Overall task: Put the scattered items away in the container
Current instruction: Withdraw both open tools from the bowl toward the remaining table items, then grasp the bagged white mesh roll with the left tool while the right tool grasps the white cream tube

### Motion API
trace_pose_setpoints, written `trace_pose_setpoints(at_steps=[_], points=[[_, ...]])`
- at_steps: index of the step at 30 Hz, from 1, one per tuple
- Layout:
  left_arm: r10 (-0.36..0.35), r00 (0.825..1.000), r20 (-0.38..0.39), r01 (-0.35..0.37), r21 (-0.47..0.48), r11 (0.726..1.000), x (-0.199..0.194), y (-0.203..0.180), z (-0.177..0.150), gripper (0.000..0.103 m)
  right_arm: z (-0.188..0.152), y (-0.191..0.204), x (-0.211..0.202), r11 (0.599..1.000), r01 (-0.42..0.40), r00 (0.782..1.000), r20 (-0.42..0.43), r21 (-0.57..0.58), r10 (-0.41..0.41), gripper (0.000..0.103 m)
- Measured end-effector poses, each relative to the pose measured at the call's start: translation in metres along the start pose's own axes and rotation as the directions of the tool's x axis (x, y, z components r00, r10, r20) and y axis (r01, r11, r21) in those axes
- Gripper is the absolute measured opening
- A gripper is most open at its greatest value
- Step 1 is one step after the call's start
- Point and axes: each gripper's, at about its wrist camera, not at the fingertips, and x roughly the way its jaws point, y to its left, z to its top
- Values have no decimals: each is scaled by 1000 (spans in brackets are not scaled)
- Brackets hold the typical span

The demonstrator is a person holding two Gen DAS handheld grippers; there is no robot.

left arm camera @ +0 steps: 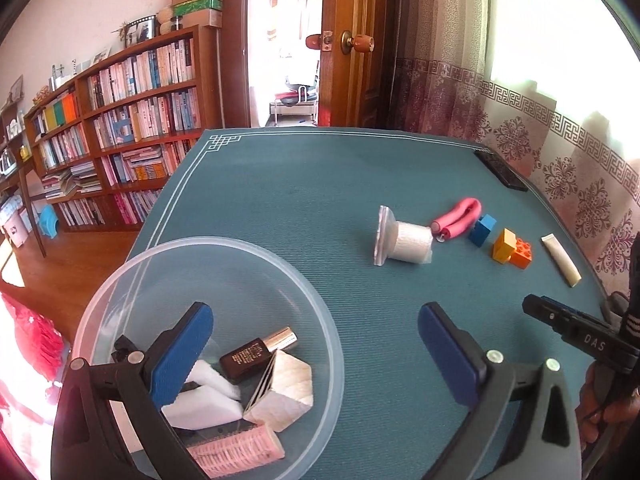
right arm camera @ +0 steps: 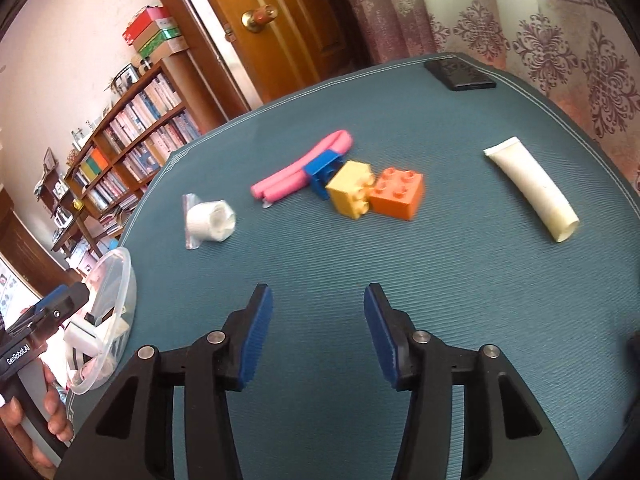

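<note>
Mid-tidy: left gripper (left arm camera: 316,344) spread, empty over bowl (left arm camera: 120,276) at table's near-left edge; right gripper (right arm camera: 318,330) spread, empty, short of blocks (right arm camera: 374,194) mid-table; next, probably reach, pinch one.
</note>
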Motion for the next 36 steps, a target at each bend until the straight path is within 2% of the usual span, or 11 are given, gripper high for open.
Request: trace_pose_setpoints(at_steps=[8,13,19,24,26,32,36], points=[[-44,999,-24,44,27,999,17,-42,5,103,12,-61,-24,992,97,993,54,76,-101,52],[-52,997,-53,55,47,997,35,-65,9,103,15,-84,-32,986,139,986,76,95,-146,52],[-53,995,-89,57,45,997,61,-82,15,103,16,-91,-33,985,156,984,81,74,-162,52],[-11,995,-103,17,57,998,81,-89,21,103,19,-94,-35,986,149,985,79,74,-155,53],[8,994,-105,-2,57,998,91,-89,25,103,21,-96,-37,986,144,985,83,80,-150,56],[45,990,-133,-40,39,998,118,-84,33,103,24,-100,-40,985,147,984,91,90,-155,56],[39,989,-143,-35,25,999,129,-81,36,103,24,-104,-39,983,155,983,87,101,-163,56]])
